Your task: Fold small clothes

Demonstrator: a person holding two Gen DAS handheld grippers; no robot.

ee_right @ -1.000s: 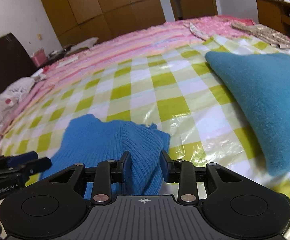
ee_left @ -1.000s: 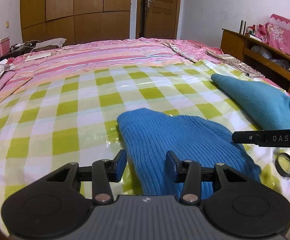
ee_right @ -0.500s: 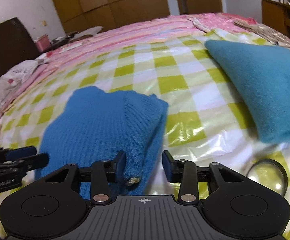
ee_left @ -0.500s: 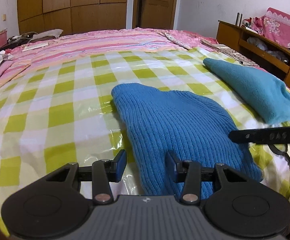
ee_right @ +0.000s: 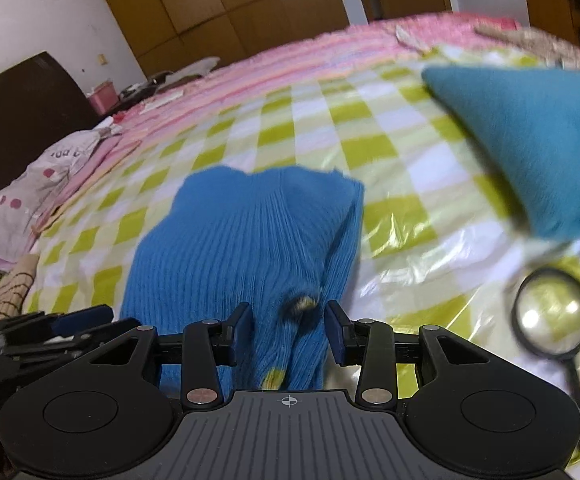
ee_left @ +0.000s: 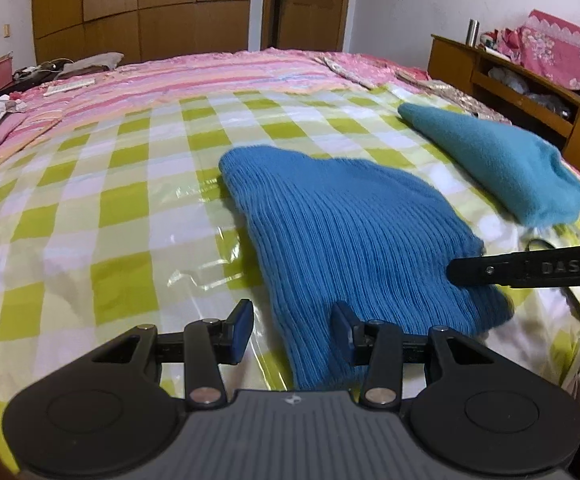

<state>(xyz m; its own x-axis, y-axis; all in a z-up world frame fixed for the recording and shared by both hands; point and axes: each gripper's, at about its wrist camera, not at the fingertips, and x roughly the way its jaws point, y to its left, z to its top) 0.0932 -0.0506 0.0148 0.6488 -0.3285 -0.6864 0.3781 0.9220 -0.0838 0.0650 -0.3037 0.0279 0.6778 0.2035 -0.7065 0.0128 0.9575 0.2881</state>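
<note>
Blue knit garment (ee_left: 353, 240): lying at 12 o'clock of both grippers.
Left gripper (ee_left: 291, 330): gaping wide, gripping nothing.
Right gripper (ee_right: 288, 330): gaping wide, straddling garment's near edge.

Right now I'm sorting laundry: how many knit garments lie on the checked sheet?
2: a blue ribbed knit near both grippers, and a folded teal one further right.

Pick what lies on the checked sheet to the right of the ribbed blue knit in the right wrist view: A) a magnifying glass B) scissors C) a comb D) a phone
A: a round lens with a dark rim and handle, the magnifying glass, lies on the checked sheet right of the blue knit.
</note>
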